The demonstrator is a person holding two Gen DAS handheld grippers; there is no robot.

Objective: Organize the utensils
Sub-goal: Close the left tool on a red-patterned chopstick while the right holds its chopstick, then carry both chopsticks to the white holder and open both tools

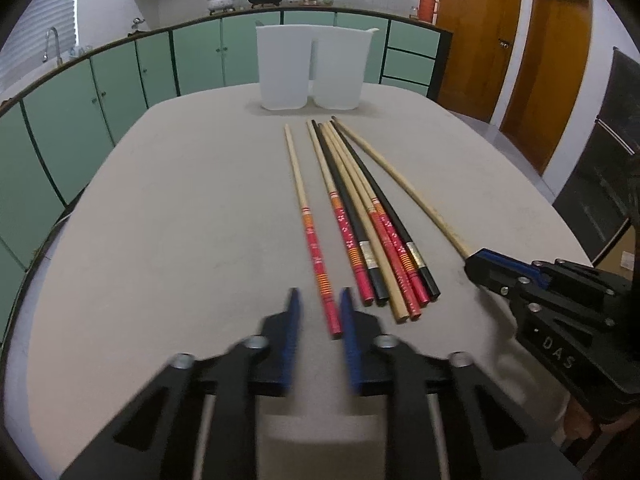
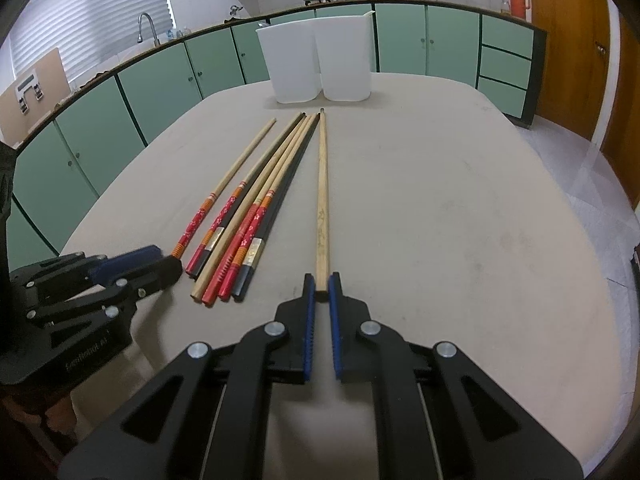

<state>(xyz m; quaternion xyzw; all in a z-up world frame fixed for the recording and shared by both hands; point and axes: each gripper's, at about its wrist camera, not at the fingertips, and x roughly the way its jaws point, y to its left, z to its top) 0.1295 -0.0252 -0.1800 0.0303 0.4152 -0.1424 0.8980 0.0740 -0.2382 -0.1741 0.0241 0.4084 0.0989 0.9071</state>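
A chopstick with a red patterned handle (image 1: 314, 240) lies on the grey table (image 1: 180, 220), and its near end sits between the blurred blue pads of my left gripper (image 1: 320, 294), which is shut on it. From the right wrist view, the left gripper (image 2: 168, 264) covers that same end. My right gripper (image 2: 321, 280) is shut on the near end of a long plain wooden chopstick (image 2: 322, 200). Between the two lies a bunch of several chopsticks (image 2: 240, 232), red-handled, black and plain. Two white containers (image 1: 284, 68) (image 1: 340, 68) stand side by side at the table's far edge.
Green cabinets (image 1: 80, 120) with a sink tap (image 1: 52, 40) run along the left and back. Wooden doors (image 1: 480, 40) stand at the right. The table's right half (image 2: 460, 220) carries nothing; its curved edges drop off on both sides.
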